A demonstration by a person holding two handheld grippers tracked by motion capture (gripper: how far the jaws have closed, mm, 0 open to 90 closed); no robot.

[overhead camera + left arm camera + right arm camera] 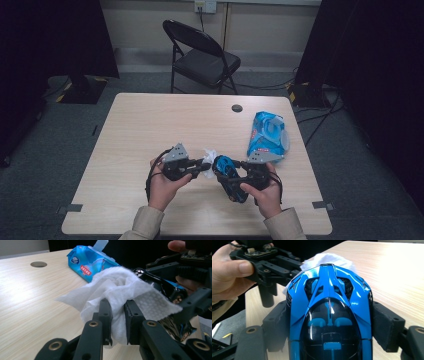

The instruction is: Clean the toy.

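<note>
the right gripper [329,340] has its jaws closed on the flanks of a blue toy car [329,312], one pad on each side, so the car sits nose outward and its glossy top is left bare for cleaning. in the high view the car [227,170] is held just above the bench [150,125], near its front edge. the left gripper [117,322] has its jaws nearly closed on a bunched white wipe [120,287], pinched low so that most of the cloth billows beyond the tips as a soft pad. that pad lies against the car's nose; whether it presses or only touches is hard to tell. the wipe pack [267,135] lies beyond the car, toward the bench's right edge, flap up, probably left open for another sheet. the step in hand looks like wiping the front of the car.
</note>
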